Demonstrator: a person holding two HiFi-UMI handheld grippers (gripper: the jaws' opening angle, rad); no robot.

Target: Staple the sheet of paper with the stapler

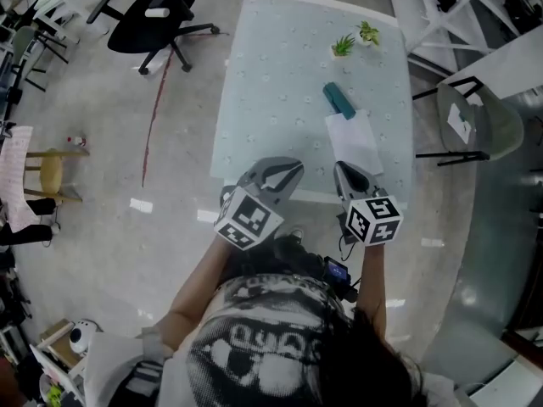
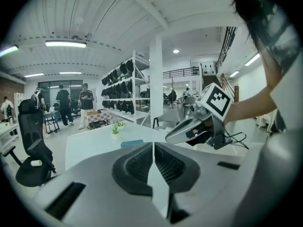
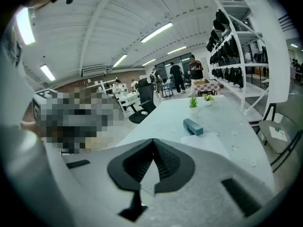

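A teal stapler (image 1: 339,100) lies on the pale table (image 1: 271,83), right of centre. A white sheet of paper (image 1: 355,140) lies flat just in front of it, one edge touching the stapler's near end. Both grippers hover over the table's near edge, short of the paper. My left gripper (image 1: 291,168) is shut with nothing between its jaws, and so is my right gripper (image 1: 343,170). The right gripper view looks past the closed jaws (image 3: 153,143) at the stapler (image 3: 193,126) and the paper (image 3: 210,143). From the left gripper view (image 2: 154,145), the stapler (image 2: 131,143) is ahead.
Two small potted plants (image 1: 344,45) (image 1: 367,32) stand at the table's far side. A black office chair (image 1: 157,11) is on the floor far left, and a grey chair (image 1: 475,125) is beside the table's right edge. Shelving racks (image 2: 125,86) and people stand in the background.
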